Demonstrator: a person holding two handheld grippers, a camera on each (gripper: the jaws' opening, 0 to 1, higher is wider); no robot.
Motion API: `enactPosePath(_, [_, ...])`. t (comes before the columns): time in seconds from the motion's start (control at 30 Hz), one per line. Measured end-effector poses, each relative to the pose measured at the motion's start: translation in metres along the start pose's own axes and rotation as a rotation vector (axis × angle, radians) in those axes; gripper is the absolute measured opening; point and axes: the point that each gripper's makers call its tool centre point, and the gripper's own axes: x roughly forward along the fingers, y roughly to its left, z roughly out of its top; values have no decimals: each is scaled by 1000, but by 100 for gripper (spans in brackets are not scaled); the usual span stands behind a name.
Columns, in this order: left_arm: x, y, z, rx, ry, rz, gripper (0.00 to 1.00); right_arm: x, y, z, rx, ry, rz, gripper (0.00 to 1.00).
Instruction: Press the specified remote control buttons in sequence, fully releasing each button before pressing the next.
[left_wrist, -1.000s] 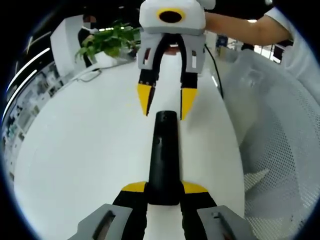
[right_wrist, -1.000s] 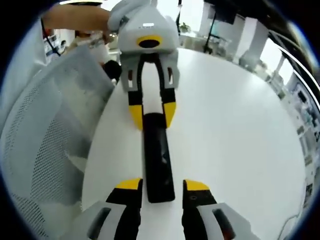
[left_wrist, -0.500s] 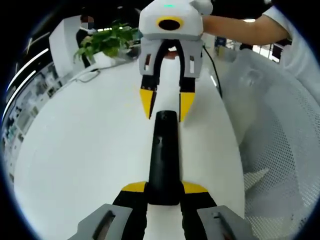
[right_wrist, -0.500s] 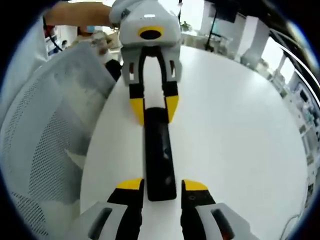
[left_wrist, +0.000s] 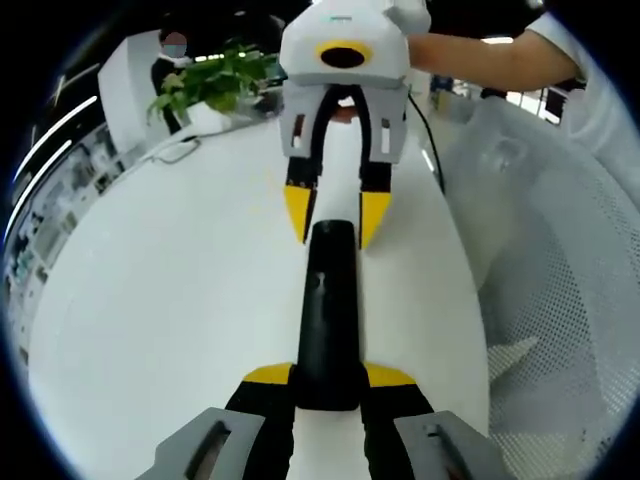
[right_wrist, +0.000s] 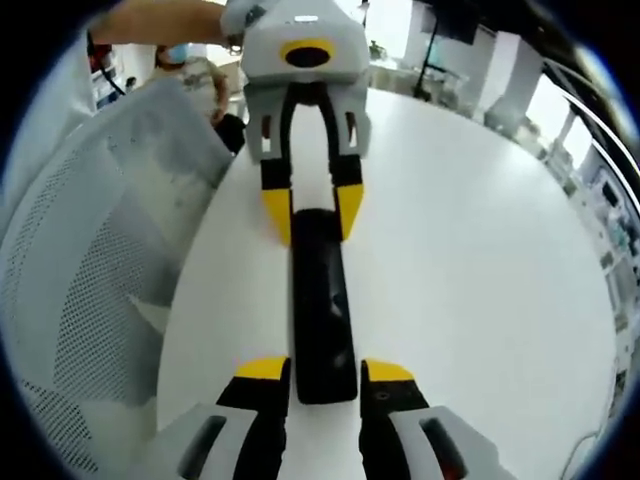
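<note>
Since 1 s ago our right tool (left_wrist: 333, 215) has closed in on the far end of the remote (left_wrist: 326, 320); its yellow tips now straddle that end, jaws apart w/ a gap, not clamped. Our left tool (left_wrist: 328, 385) is clamped on the near end, pinning the remote flat on the white surface (left_wrist: 170, 300) so it won't slide when pressed. From the right gripper view, same layout: remote (right_wrist: 322, 300) btw both tools. We judge no button is pressed yet.
</note>
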Motion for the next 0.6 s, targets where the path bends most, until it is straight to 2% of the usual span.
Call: enactPosePath(0.6, [0, -1, 0, -6, -5, -3, 24, 6, 0, 0, -13, 4, 21, 21])
